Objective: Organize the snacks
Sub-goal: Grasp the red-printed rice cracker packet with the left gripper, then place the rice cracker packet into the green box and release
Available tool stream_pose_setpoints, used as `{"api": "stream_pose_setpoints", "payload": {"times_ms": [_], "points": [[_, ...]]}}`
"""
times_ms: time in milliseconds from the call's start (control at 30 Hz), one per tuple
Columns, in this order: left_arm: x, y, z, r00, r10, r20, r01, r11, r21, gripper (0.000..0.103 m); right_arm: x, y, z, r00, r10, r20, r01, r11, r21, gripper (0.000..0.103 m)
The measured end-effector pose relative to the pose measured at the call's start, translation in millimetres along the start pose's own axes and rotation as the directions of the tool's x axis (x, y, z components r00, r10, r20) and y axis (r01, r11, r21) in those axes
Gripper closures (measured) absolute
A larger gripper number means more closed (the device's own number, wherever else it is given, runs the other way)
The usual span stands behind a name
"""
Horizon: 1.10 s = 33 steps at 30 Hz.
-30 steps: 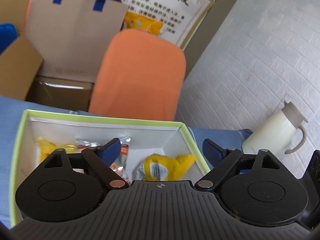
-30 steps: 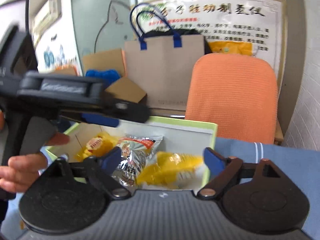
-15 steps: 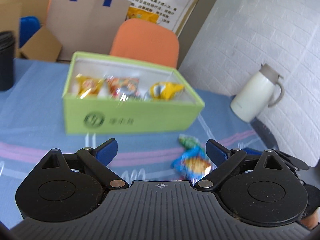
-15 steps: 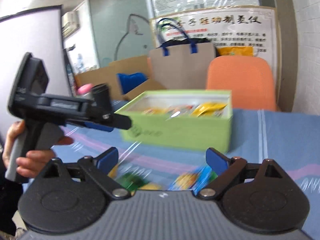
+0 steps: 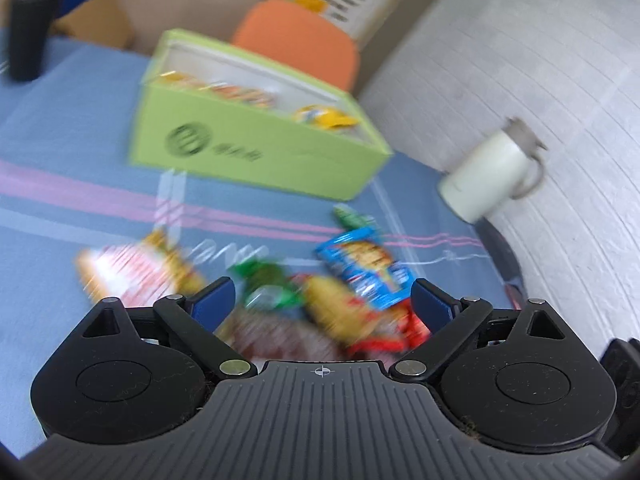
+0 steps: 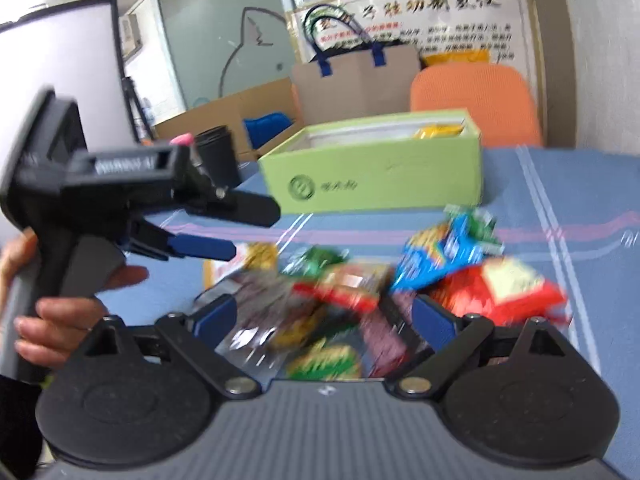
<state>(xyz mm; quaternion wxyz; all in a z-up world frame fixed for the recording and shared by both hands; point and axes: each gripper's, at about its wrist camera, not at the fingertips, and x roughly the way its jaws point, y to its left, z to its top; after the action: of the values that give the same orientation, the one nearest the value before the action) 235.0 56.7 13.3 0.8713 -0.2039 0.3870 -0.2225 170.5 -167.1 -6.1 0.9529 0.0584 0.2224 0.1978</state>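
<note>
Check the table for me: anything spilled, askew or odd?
Nothing damaged. A loose heap of snack packets lies overlapping on the blue tablecloth in front of the green box, which already holds a few packets.

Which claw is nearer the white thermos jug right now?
Probably the left. The left claw, open over the snack pile, has the white thermos jug ahead to its right. The right claw never shows it.

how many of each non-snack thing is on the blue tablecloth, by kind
green box: 1
white jug: 1
black cup: 1
total: 3

The snack packets are too blurred to count; both claws hang open over the pile.
</note>
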Motion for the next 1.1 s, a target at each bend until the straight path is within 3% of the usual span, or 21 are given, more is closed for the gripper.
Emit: {"api": "stream_pose_setpoints", "payload": {"times_ms": [100,167,233,533,600,700,900,1100], "points": [[26,-14,18,0.995,0.004,-0.103,0.002,0.998,0.061,0.028,13,1,8,1.000,-0.015,0.011,0.015,1.000,-0.024,0.013],[46,-20,21,0.985,0.031,-0.171,-0.015,0.995,0.095,0.041,22,-1,9,1.000,-0.013,-0.006,0.013,1.000,-0.023,0.024],[59,-25,21,0.976,0.045,-0.213,-0.016,0.990,0.137,0.047,30,-4,10,1.000,-0.007,-0.024,0.007,1.000,-0.014,0.027],[87,-26,17,0.960,0.028,-0.278,0.012,0.990,0.141,0.058,52,-10,2,0.998,-0.010,-0.067,0.011,1.000,0.005,0.027],[93,-24,12,0.956,0.036,-0.290,0.003,0.991,0.134,0.060,54,-12,2,0.998,-0.012,-0.068,0.012,1.000,0.011,0.032],[85,-20,8,0.964,0.014,-0.267,0.012,0.995,0.096,0.073,55,-8,0,0.998,-0.016,-0.066,0.015,1.000,-0.020,0.043],[48,-28,14,0.984,0.004,-0.178,0.011,0.996,0.085,0.073,34,8,9,1.000,0.011,-0.008,-0.011,0.998,-0.068,0.044],[34,-45,81,0.999,0.011,-0.034,-0.006,0.992,0.123,0.073,44,11,72,0.997,0.014,0.076,0.001,0.982,-0.190,0.043]]}}
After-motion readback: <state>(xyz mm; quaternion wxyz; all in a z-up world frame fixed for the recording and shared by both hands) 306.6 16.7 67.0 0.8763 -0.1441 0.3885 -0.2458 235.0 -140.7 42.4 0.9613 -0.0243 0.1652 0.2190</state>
